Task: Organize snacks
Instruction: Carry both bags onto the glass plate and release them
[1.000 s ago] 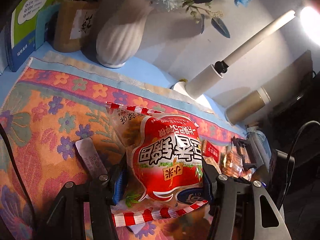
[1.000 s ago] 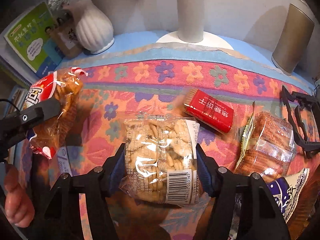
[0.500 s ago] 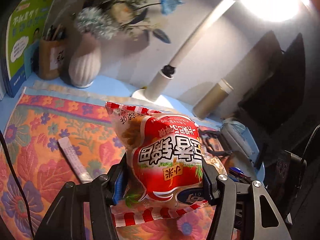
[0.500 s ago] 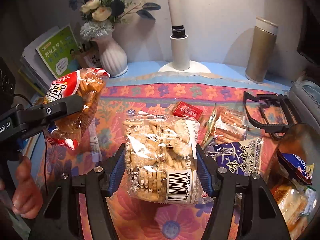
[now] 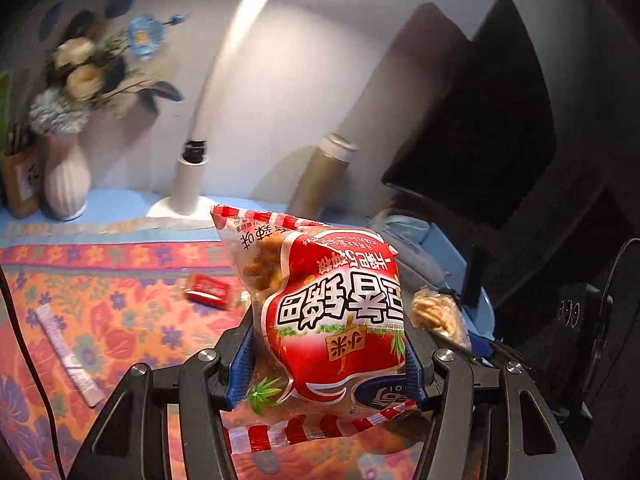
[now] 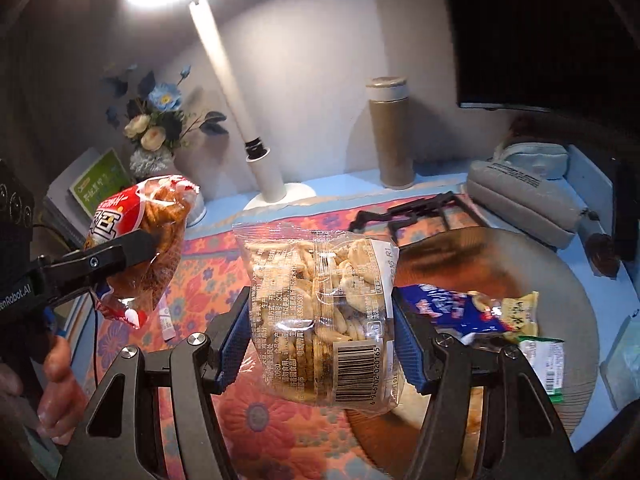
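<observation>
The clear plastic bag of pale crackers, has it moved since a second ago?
Yes. The clear cracker bag has been lifted off the floral cloth and carried right, toward the round tray.

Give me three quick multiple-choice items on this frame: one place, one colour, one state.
1. Where is the small red packet?
A. on the floral cloth
B. in the bowl
C. beside the vase

2. Main colour of the bag in the left hand-held gripper?
A. blue
B. red
C. green

3. The right hand-held gripper is:
A. open, empty
B. shut, empty
C. shut on the clear cracker bag

A: the packet lies flat on the cloth.
B: red front with white print.
C: both pads press the bag's sides.
</observation>
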`<state>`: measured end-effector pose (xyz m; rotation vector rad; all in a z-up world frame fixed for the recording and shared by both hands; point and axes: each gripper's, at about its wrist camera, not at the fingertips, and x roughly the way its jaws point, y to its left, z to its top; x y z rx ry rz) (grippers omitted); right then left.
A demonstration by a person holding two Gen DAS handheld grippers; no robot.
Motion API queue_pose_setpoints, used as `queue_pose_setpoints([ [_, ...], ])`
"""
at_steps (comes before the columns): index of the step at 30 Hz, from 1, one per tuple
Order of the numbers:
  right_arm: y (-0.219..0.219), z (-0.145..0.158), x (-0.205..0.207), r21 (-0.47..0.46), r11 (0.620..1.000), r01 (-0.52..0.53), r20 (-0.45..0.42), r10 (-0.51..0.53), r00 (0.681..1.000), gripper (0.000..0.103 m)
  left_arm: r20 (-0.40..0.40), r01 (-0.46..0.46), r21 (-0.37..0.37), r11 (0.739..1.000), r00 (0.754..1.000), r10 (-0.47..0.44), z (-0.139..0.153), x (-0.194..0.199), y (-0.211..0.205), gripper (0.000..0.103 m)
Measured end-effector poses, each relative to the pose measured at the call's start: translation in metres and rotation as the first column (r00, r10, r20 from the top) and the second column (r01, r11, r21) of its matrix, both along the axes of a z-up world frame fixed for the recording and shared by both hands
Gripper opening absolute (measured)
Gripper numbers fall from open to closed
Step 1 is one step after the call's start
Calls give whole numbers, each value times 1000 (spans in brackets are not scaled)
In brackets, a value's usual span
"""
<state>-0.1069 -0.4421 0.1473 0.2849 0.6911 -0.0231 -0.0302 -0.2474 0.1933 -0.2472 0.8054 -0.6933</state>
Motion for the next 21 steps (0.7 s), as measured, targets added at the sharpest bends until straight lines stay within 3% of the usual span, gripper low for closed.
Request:
queue_pose_setpoints([
  [10, -109, 2, -53, 11, 967, 256, 43, -256, 966, 63, 10, 138, -29, 990, 990, -137, -6, -7, -94, 58],
  [21, -161, -20, -61, 60, 948, 313, 0, -313, 950, 63, -8, 240, 18, 971, 971, -240, -22, -8, -170, 58],
])
